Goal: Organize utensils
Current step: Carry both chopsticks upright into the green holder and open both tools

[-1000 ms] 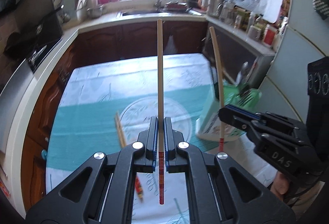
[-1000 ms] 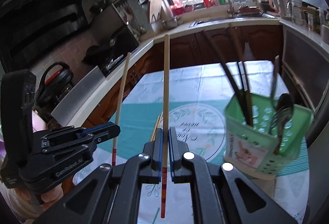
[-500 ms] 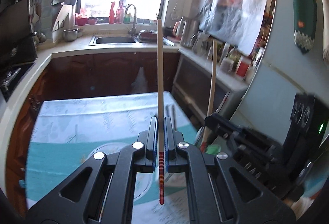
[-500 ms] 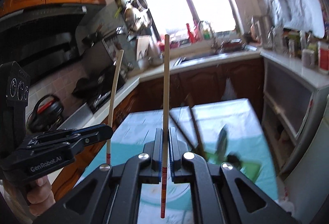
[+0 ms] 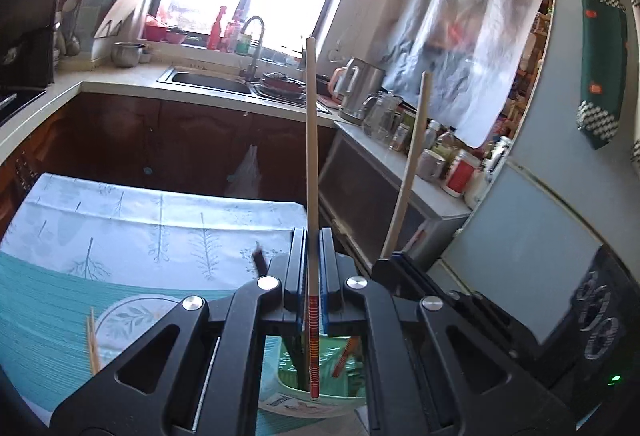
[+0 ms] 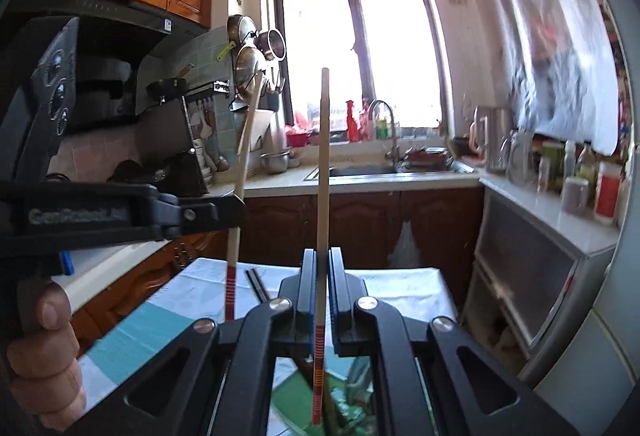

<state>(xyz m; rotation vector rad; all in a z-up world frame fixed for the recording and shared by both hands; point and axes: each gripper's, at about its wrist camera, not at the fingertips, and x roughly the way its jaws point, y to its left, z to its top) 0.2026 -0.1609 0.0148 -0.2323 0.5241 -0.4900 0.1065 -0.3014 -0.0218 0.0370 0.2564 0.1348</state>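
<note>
left gripper (image 5: 314, 268) clamped tight on a pale chopstick w/ red-striped end (image 5: 311, 172), stick upright, striped tip hanging over the green utensil holder (image 5: 304, 376) just below. right gripper (image 6: 320, 288) also closed on its own chopstick (image 6: 323, 176), upright, tip above the holder (image 6: 296, 400). more chopsticks (image 5: 93, 346) lie on the tablecloth (image 5: 140, 220) at left.

- The left gripper (image 5: 314, 268) clamped a red-banded chopstick (image 5: 311, 164) upright.
- Its lower end hung over a green utensil holder (image 5: 348, 380).
- The right gripper (image 5: 394, 262) held a second chopstick (image 5: 408, 172) alongside.
- Loose chopsticks (image 5: 93, 346) lay on the tablecloth (image 5: 120, 220).
</note>
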